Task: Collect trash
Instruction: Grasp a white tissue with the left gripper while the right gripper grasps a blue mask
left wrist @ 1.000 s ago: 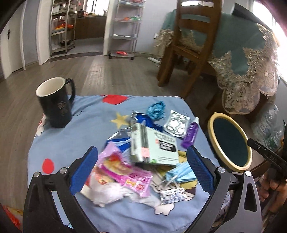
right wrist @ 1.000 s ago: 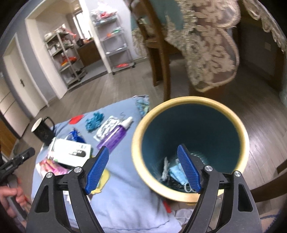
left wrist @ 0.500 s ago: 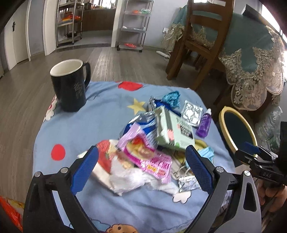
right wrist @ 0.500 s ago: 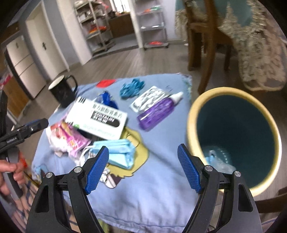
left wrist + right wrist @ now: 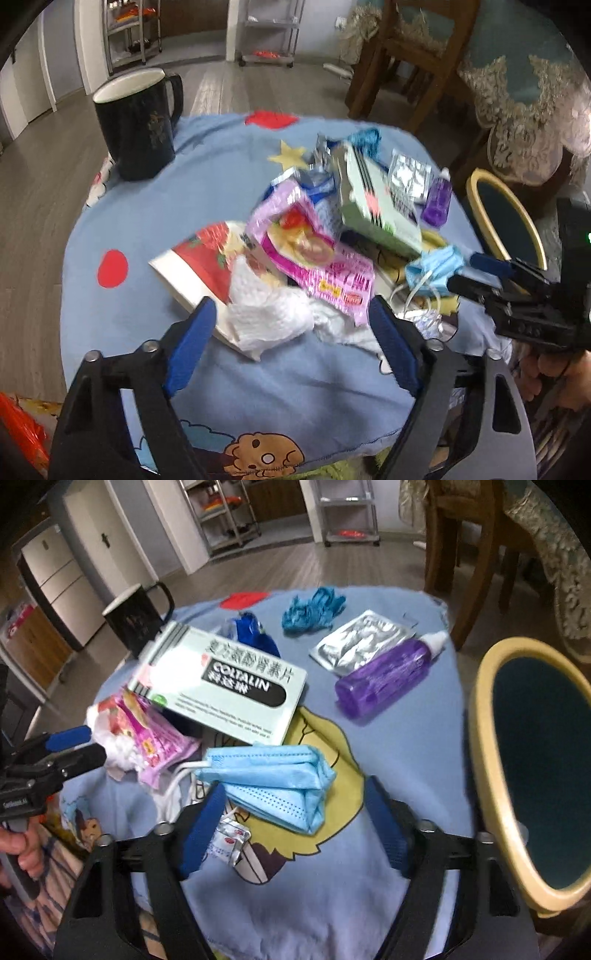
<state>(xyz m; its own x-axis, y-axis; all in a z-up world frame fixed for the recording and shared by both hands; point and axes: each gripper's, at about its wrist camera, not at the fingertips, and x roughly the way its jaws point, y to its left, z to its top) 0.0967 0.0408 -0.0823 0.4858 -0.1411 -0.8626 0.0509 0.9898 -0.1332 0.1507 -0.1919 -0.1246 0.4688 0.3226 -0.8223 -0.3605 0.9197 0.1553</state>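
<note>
On a cloth-covered desk [image 5: 155, 229], the left gripper [image 5: 291, 332] is closing, still spread, around crumpled white tissue [image 5: 269, 314], the right gripper [image 5: 295, 816] around a blue face mask [image 5: 273, 782]; neighbouring wrappers may be snagged and dragged off.

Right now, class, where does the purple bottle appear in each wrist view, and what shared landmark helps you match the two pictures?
Left wrist view: the purple bottle lies right of centre, beyond the green box.
Right wrist view: the purple bottle lies upper right of centre, on its side, right of the green box.
Shared landmark: the bin, just right of the bottle in both.
</note>
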